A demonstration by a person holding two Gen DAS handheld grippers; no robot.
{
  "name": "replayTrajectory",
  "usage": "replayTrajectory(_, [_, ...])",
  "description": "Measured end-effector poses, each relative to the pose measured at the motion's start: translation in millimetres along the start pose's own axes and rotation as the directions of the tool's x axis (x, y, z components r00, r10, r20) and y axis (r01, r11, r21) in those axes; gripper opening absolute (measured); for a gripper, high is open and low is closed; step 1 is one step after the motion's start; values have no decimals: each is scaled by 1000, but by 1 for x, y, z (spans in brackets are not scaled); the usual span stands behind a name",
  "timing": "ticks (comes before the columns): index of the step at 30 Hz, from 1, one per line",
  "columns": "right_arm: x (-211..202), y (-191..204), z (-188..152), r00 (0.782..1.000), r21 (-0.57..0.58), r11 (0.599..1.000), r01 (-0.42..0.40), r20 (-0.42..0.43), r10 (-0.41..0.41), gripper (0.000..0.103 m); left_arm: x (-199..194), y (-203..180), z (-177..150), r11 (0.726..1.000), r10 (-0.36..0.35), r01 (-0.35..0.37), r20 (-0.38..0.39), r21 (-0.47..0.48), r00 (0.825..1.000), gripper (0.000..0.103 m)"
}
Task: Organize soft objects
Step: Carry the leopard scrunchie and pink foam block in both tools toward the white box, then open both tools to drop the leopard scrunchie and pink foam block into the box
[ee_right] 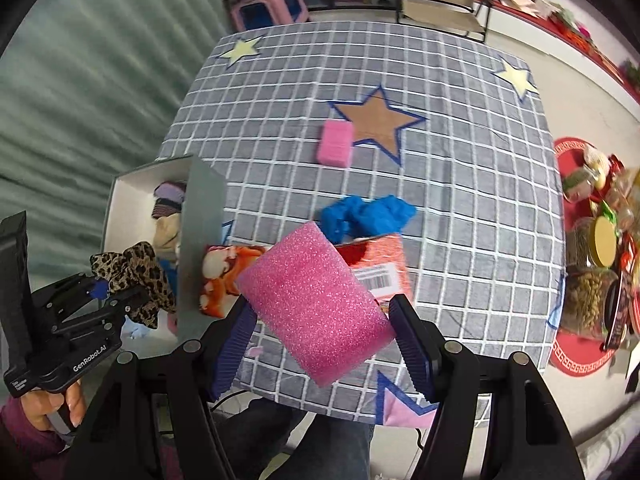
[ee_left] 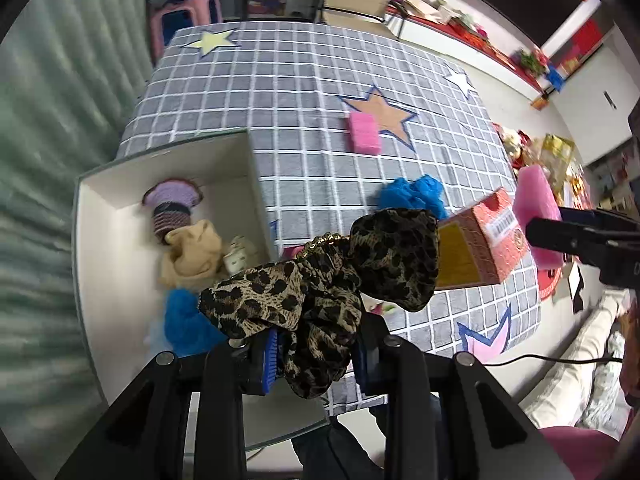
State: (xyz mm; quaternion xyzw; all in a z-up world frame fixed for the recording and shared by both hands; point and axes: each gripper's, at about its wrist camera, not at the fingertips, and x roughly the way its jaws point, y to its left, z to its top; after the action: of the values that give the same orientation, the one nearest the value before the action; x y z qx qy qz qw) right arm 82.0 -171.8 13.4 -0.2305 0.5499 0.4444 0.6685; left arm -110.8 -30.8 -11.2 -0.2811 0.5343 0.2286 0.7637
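Now pink sponge sits clamped between the right hand-held gripper pads

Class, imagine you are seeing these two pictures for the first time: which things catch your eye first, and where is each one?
A leopard-print fabric scrunchie hangs pinched in the left gripper, beside the open white box of soft items. A glittery pink foam sponge fills the right gripper, held above the grey checked tablecloth with its brown star. A crumpled blue cloth lies mid-table.
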Motion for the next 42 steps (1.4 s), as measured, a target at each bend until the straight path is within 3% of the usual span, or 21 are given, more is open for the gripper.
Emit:
replayTrajectory(10, [13,51,6,998,-102,994,-50,-35,47,70,-7,41,-20,993,28,-27,8,-114,1000,32])
replayTrajectory(23, [33,119,16,990,-233,964,-128,-88,110,70,-15,90,-44,963,72,-67,11,-260,997,32])
replayTrajectory(42, [55,187,17,977,-374,909,-183,-168,128,70,-13,126,-62,931,103,-99,-8,-352,995,32])
